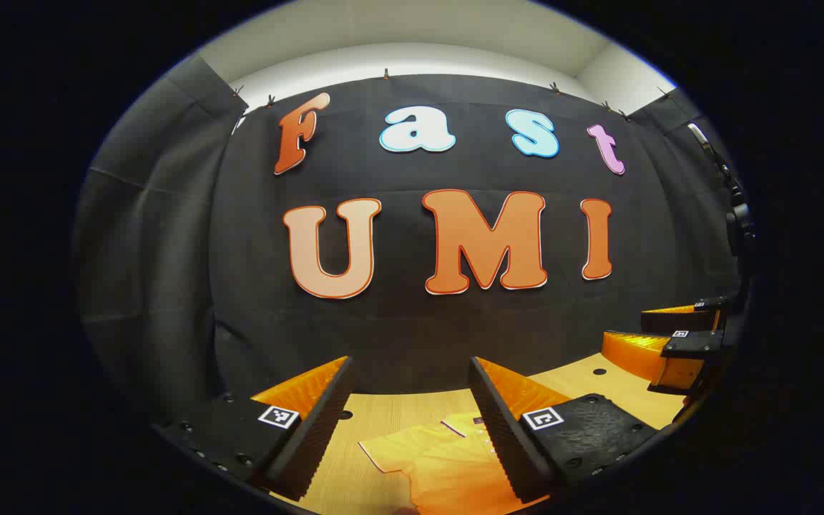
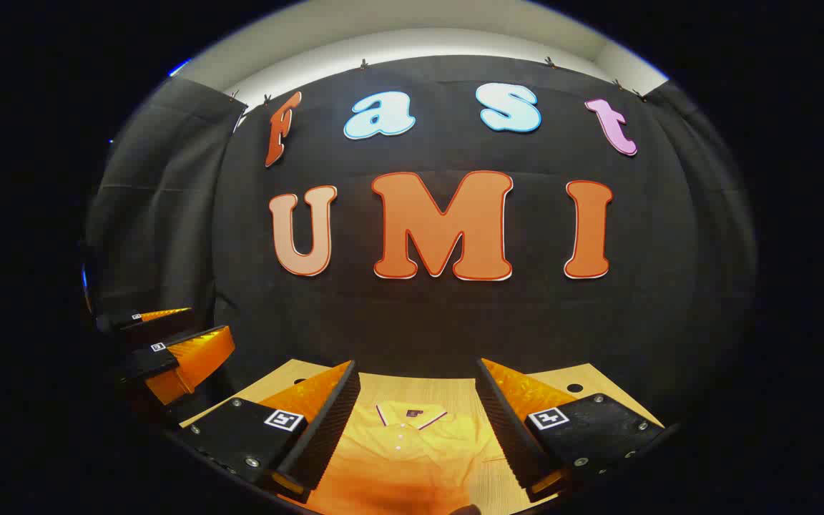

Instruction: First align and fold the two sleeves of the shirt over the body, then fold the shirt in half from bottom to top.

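A pale wooden bench (image 2: 426, 390) is seen low in both views, its grain running away from the cameras towards the back wall and a few small dark round holes (image 2: 574, 388) set into its top. Behind it the booth is closed off by black cloth (image 2: 455, 315), pinned up with small clips along its upper edge; above the cloth a strip of light wall and ceiling (image 1: 412, 43) is visible, and the cloth turns at both sides to form the booth's corners.

A yellow shirt (image 2: 412, 443) is laid flat on the bench, collar towards the back wall. In the right gripper view the collar, its dark trim and a short row of buttons are made out between the fingers, with the shirt's body spreading towards the camera. In the left gripper view one short sleeve of the shirt (image 1: 433, 458) is seen spread out to the side.

The left tool (image 1: 412, 429) is held above the shirt with its fingers spread wide and nothing between them. The right tool (image 2: 419, 429) is likewise held parted and empty above the shirt. In the left gripper view the right tool (image 1: 669, 343) is also seen at the far right edge; in the right gripper view the left tool (image 2: 169, 343) is seen at the far left edge.
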{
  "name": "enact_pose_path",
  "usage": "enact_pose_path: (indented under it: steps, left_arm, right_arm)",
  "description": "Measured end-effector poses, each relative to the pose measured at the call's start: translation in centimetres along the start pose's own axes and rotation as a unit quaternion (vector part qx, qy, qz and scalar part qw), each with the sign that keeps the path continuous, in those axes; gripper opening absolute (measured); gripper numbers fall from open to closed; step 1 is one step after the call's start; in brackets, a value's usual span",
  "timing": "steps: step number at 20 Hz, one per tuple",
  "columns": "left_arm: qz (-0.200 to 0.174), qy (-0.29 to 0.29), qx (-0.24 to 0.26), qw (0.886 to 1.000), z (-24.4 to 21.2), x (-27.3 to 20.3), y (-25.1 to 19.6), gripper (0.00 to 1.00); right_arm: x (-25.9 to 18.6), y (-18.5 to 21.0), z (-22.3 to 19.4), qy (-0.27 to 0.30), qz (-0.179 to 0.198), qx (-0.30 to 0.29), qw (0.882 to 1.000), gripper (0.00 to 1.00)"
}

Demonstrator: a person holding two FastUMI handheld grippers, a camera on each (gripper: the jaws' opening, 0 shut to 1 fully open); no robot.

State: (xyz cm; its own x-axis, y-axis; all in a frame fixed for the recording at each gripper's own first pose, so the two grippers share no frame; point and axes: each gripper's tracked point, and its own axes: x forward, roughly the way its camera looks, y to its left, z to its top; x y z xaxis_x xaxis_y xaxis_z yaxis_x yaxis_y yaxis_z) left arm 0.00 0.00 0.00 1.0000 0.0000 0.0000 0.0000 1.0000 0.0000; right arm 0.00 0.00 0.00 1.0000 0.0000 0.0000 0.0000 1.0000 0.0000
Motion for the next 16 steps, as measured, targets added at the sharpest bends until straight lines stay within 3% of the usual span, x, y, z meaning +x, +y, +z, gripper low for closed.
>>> enact_pose_path:
  steps: [7,16]
  left_arm:
    - [-0.051,-0.003,0.003,0.999,-0.8,1.3,1.4,0.97]
    - [0.011,0.013,0.000,1.000,-0.9,1.6,1.3,0.97]
  right_arm:
    - [-0.5,1.0,-1.1,0.016,-0.059,0.001,0.998,0.98]
    - [2.8,-0.2,-0.2,0.001,-0.004,0.010,1.000,0.98]
